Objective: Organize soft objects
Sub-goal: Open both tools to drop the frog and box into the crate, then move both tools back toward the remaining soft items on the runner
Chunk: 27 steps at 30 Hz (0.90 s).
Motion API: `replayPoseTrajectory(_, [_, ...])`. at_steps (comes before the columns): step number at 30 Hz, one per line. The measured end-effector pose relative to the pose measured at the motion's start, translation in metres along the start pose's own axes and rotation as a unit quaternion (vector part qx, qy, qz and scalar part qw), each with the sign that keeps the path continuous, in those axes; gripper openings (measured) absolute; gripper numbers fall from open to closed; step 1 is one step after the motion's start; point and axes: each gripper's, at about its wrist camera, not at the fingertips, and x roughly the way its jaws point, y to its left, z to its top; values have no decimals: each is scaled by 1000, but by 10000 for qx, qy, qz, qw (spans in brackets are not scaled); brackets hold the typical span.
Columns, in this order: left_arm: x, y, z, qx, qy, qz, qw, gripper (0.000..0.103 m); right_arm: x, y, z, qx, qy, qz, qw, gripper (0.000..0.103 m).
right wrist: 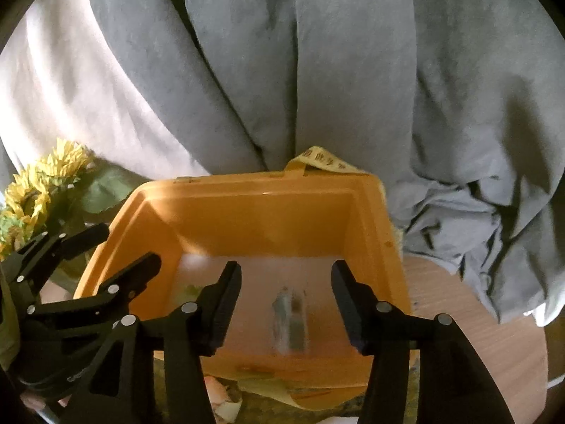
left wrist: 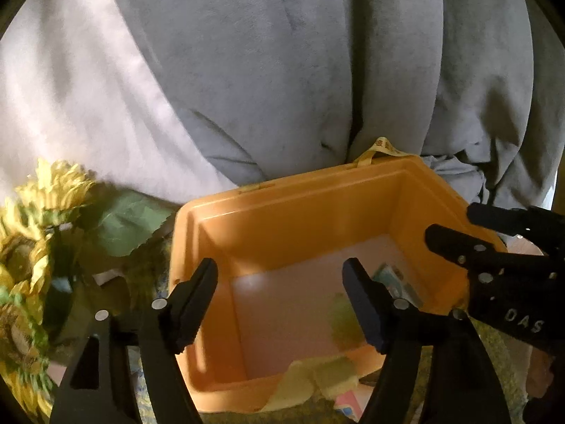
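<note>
1. The grey blanket [left wrist: 282, 70] fills the upper half of both views, hanging in heavy folds behind the bin; a paler sheet [left wrist: 70, 88] is seen at the upper left. As the largest soft things, they are best gathered fold by fold, not dragged, so that the bin is not tipped.

2. The orange bin [left wrist: 353, 212] sits in the lower centre of both views, its far wall bare. It should be kept square to both grippers, and soft items are best lowered well inside the rim before anything is let go.

3. The left gripper [left wrist: 279, 304] is held over the bin's near edge with its jaws apart and nothing between them. The right gripper [right wrist: 286, 304] is likewise released, empty, over the bin's floor. Because the two stand just beside each other, they are best withdrawn one at a time to avoid a knock.

4. The artificial sunflowers [right wrist: 42, 183] lie at the left edge, just beside the bin; the stems should be gripped, not the petals.

5. A small item [right wrist: 289, 318] lies on the bin floor; it is blurred and possibly a folded cloth. A pale yellow-green piece [left wrist: 317, 378] drapes over the near rim and may need tucking in.
</note>
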Motion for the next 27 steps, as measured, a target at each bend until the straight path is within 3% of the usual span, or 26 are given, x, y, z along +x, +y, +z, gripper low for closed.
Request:
replayPoseTrajectory(3, [-13, 3, -5, -167, -97, 109, 9998, 82, -11, -1, -3, 21, -123, -59, 9999, 63])
replayPoseTrajectory(7, [-34, 4, -14, -263, -283, 214, 9990, 83, -31, -1, -10, 39, -352, -191, 9992, 71])
replayPoseTrajectory(14, [-83, 2, -27, -287, -750, 468, 9957, 87, -71, 3, -27, 19, -698, -232, 9973, 77])
replayPoseTrajectory(27, [-164, -15, -54, -195, -1382, 458, 9891, 88, -155, 10, -65, 66, -1389, -498, 9890, 83])
